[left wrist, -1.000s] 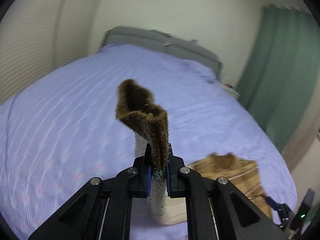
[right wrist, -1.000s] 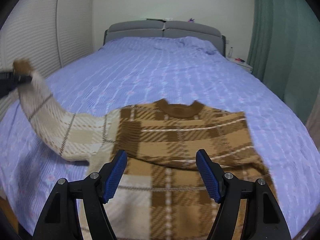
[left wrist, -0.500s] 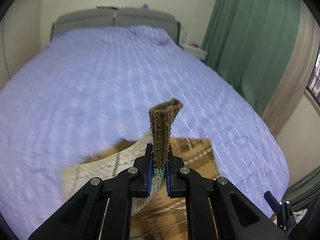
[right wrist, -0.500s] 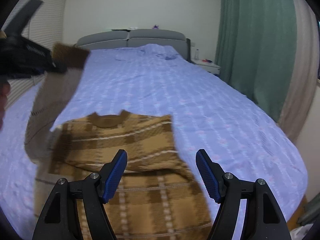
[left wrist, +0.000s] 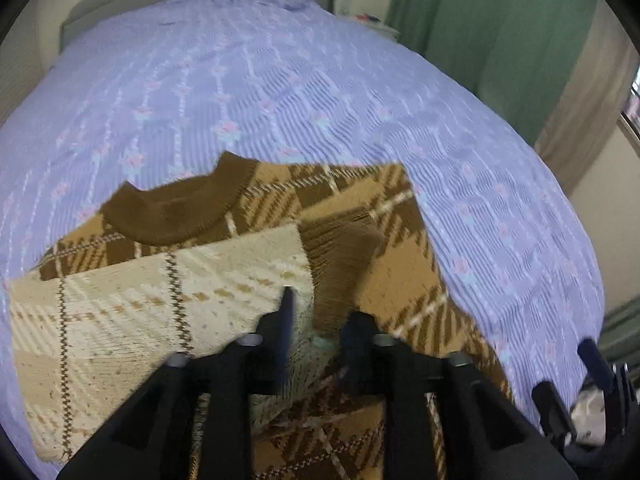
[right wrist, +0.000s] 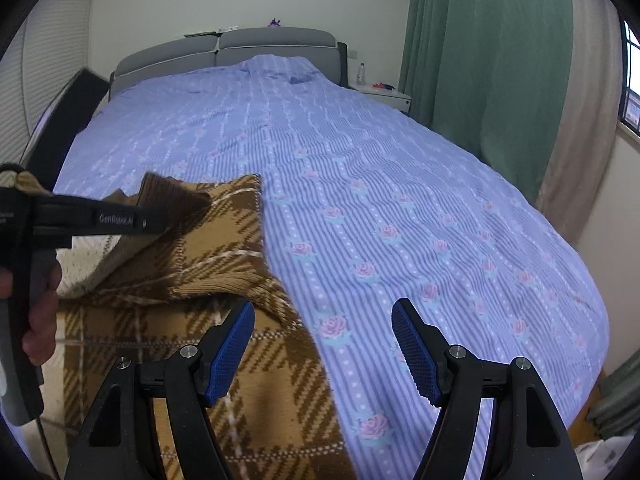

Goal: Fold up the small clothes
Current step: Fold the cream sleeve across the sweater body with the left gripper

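A brown and tan plaid sweater (left wrist: 384, 208) lies flat on the bed, neck pointing away. Its cream sleeve (left wrist: 160, 304) is laid across the chest, ending in a brown cuff (left wrist: 340, 264). My left gripper (left wrist: 320, 320) is low over the sweater with its jaws opening. The cuff lies loose between them and the pads no longer pinch it. In the right wrist view the left gripper (right wrist: 172, 216) reaches in from the left over the folded sleeve. My right gripper (right wrist: 324, 344) is open and empty above the sweater's (right wrist: 224, 248) right edge.
The lilac flowered bedspread (right wrist: 400, 200) runs up to a grey headboard (right wrist: 240, 44). Green curtains (right wrist: 480, 80) and a white nightstand (right wrist: 384, 96) stand along the right side. A person's hand (right wrist: 40, 312) holds the left gripper's handle.
The left gripper swung the sleeve from the left over the sweater's chest and came down, and its jaws parted off the cuff. The right gripper slid right toward the sweater's edge, still open.
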`<state>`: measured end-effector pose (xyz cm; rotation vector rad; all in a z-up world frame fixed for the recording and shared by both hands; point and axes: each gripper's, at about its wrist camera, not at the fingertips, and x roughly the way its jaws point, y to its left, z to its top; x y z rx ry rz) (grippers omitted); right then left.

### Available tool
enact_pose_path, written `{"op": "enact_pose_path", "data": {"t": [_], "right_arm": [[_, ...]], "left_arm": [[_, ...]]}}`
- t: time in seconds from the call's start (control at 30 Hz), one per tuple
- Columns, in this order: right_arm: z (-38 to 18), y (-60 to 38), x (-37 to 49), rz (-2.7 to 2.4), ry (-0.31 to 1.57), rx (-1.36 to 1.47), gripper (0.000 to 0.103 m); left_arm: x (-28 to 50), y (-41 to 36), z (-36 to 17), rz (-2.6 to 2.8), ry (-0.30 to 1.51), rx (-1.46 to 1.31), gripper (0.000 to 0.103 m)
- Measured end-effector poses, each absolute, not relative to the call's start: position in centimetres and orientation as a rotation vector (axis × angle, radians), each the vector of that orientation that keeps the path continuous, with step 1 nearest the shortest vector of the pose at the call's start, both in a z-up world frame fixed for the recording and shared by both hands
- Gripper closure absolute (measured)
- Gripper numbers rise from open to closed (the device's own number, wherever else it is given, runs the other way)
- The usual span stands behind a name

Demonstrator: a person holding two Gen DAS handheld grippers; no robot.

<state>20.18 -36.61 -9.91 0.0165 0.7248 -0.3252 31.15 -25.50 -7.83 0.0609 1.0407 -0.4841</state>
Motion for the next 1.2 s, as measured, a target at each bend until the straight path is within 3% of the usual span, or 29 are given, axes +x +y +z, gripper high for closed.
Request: {"op": "enact_pose_path", "data": {"t": [0.03,0.1,0.17,0.3,0.4,0.53,0.63,0.77,0.93,1.07,1.2], "right_arm": [[-9.9,-36.7,20.1,-0.326,0.726,0.021,0.032],[-9.8,-36.8,20.2,-0.328,0.725,0.032,0.032],[-9.3,-36.8,20.2,-0.321,0.716,0.05,0.032],[-8.6,-35.9,20.8,-0.279,0.694,0.075,0.032],[-8.6,-34.6,22.0,-0.226,0.69,0.089,0.032],[-9.5,-33.4,24.1,-0.168,0.708,0.137,0.032],[-10.4,-32.3,25.5,-0.158,0.727,0.159,0.032],[-11.5,-30.8,26.2,-0.14,0.728,0.163,0.033],[-12.4,-29.6,26.7,-0.12,0.744,0.156,0.04],[-12.9,-29.8,27.2,-0.121,0.752,0.184,0.04],[-13.4,-30.5,28.0,-0.127,0.768,0.226,0.04]], "left_arm": [[30.7,-25.5,-7.3,-0.499,1.026,0.073,0.055],[29.3,-24.7,-5.6,-0.536,0.952,0.086,0.05],[27.7,-23.7,-3.5,-0.523,0.861,0.137,0.032],[24.2,-18.7,-0.4,-0.412,0.688,0.292,0.032],[22.8,-12.7,-0.7,-0.377,0.679,0.3,0.032],[21.3,-5.4,-3.6,-0.311,0.744,0.257,0.034],[19.8,-2.4,-6.2,-0.321,0.796,0.198,0.043],[18.9,-1.9,-8.7,-0.313,0.83,0.19,0.05],[19.1,-3.3,-9.7,-0.276,0.784,0.139,0.05],[20.1,-3.7,-10.4,-0.247,0.79,0.097,0.056],[20.7,-3.3,-11.2,-0.232,0.804,0.096,0.067]]}}
